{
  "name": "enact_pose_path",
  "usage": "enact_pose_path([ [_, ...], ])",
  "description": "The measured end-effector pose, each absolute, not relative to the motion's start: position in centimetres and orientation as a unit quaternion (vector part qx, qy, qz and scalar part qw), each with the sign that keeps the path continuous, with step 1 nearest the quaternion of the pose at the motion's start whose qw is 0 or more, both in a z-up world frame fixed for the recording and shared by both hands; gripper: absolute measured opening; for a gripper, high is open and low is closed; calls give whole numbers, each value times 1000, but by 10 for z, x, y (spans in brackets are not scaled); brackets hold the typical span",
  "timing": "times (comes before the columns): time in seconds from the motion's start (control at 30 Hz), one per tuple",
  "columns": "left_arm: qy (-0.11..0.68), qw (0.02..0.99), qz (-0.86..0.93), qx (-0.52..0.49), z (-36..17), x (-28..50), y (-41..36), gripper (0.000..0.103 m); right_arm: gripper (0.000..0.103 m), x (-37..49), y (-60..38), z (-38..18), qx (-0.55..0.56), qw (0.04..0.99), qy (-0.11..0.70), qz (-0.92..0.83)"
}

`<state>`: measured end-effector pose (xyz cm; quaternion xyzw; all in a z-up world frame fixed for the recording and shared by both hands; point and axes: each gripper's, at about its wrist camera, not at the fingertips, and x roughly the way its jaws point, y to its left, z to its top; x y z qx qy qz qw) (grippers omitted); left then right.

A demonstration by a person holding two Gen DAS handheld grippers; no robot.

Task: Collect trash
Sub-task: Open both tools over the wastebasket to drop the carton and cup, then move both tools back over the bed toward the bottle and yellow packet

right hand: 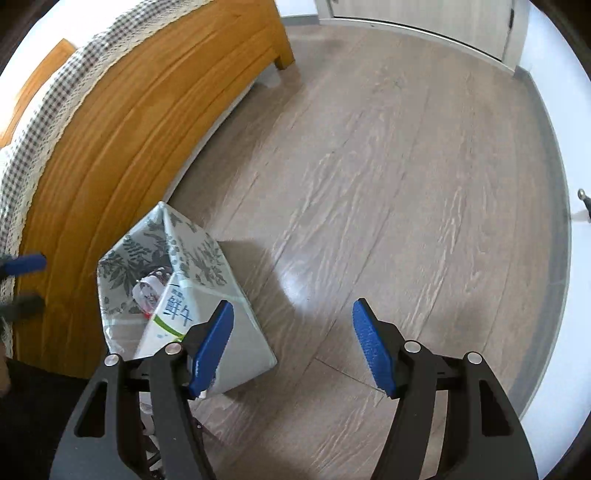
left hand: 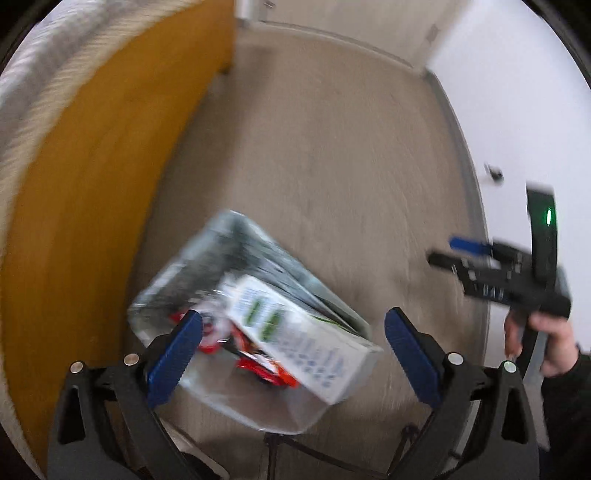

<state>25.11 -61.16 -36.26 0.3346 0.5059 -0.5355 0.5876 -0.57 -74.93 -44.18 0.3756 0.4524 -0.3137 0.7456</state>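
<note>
An open bag (right hand: 177, 243) printed with grey leaves stands on the floor beside the bed. Inside it a white milk carton (left hand: 295, 325) leans upright over red wrappers (left hand: 258, 365). In the blurred left wrist view my left gripper (left hand: 293, 350) hangs above the bag's mouth, open wide, its blue pads clear of the carton. My right gripper (right hand: 295, 339) is open over bare floor just right of the bag, with nothing between its pads. The carton (right hand: 166, 321) shows past its left finger. A hand (left hand: 546, 339) holds the right gripper (left hand: 443, 253) at the far right of the left wrist view.
A wooden bed frame (right hand: 122, 147) with a checked cover (right hand: 44, 103) runs along the left. Grey wood floor (right hand: 388, 184) stretches ahead to a door (right hand: 424, 14). A white wall with a baseboard (right hand: 554, 258) bounds the right side.
</note>
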Motion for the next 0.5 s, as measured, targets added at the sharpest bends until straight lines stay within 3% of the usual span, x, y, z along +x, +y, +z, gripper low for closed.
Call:
enact_pose_path([
  [0.5,487,674,-497,249,-256,327,-496,96,64,77,-687,-362,260,784,497,-267],
])
